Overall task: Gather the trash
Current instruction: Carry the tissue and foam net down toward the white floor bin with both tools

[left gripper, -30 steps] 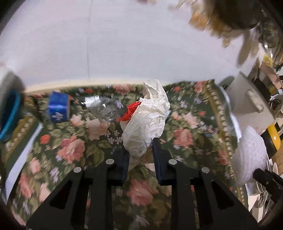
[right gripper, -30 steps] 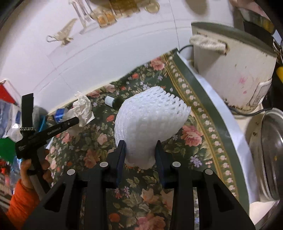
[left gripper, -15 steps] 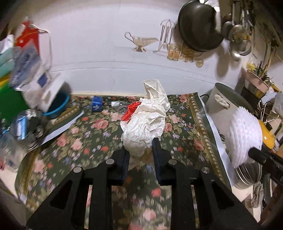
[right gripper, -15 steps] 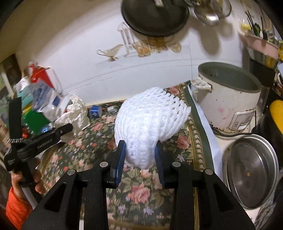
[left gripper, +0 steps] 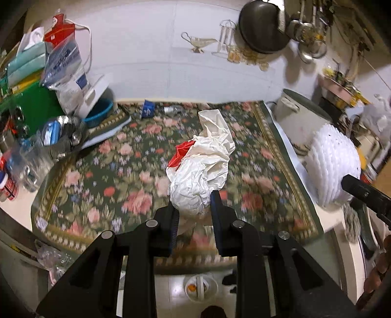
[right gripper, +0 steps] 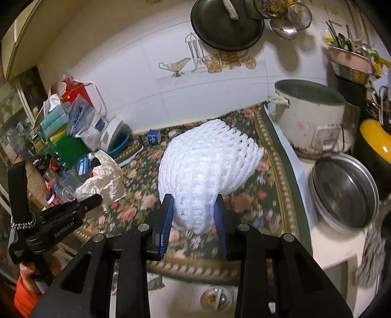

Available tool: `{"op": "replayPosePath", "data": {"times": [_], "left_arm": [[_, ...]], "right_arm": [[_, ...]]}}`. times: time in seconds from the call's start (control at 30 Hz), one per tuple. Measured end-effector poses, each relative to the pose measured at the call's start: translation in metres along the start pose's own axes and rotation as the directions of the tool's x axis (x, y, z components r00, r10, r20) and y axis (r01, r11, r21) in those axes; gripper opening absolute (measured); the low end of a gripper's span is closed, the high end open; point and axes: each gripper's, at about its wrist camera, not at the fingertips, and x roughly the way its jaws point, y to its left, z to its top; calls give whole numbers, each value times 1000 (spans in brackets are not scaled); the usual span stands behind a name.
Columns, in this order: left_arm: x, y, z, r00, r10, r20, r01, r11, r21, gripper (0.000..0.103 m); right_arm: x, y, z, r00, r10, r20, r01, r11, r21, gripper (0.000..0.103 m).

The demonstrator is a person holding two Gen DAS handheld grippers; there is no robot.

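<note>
My left gripper [left gripper: 194, 208] is shut on a crumpled white paper wad [left gripper: 202, 168] with a red scrap [left gripper: 180, 153] tucked in it, held above the floral tablecloth [left gripper: 117, 176]. My right gripper [right gripper: 194, 212] is shut on a white foam fruit net [right gripper: 205, 166], also lifted over the cloth. In the right wrist view the left gripper [right gripper: 94, 199] and its paper wad [right gripper: 103, 181] show at the left, with a hand in an orange sleeve [right gripper: 24, 291] below. The foam net [left gripper: 332, 166] shows at the right of the left wrist view. A blue can [left gripper: 148, 108] and a clear plastic bottle [left gripper: 172, 109] lie at the table's far edge.
A white rice cooker [right gripper: 310, 122] and a steel pot lid [right gripper: 344, 193] stand to the right. Bags, boxes and a blue bowl [left gripper: 100, 110] crowd the left. A dark pan [right gripper: 224, 22] hangs on the wall. A small bowl [left gripper: 200, 288] sits on the floor below the table's near edge.
Both grippers have pulled back and up from the table with their loads still held. The views now take in the whole table, its near edge and the floor.
</note>
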Motion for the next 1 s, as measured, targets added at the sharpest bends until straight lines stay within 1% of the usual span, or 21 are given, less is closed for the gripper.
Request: {"op": "replayPosePath", "data": {"times": [0.13, 0.33, 0.43, 0.57, 0.67, 0.8, 0.93, 1.0], "left_arm": [[-21, 14, -31, 1000, -26, -17, 27, 999, 31, 24], [-62, 33, -73, 999, -42, -28, 44, 996, 83, 24], [-76, 41, -90, 997, -54, -54, 58, 995, 86, 24], [-85, 46, -110, 994, -67, -91, 75, 994, 82, 24], [-81, 47, -128, 991, -67, -117, 76, 995, 71, 24], [-64, 46, -153, 985, -64, -159, 72, 996, 43, 24], [-31, 37, -190, 976, -48, -211, 56, 998, 30, 24], [-9, 31, -212, 969, -43, -242, 49, 999, 19, 24]], "right_arm": [[-16, 28, -33, 999, -32, 8, 32, 998, 49, 30], [-31, 61, -80, 998, -64, -18, 65, 991, 116, 30], [-40, 73, -96, 997, -68, -30, 72, 987, 141, 30], [-46, 84, -111, 995, -79, -63, 87, 987, 135, 30], [-44, 86, -124, 992, -86, -92, 98, 987, 125, 30], [-28, 79, -147, 987, -81, -141, 98, 989, 112, 30], [-4, 64, -179, 977, -78, -199, 97, 992, 87, 30], [11, 49, -198, 971, -73, -227, 93, 993, 76, 30]]}}
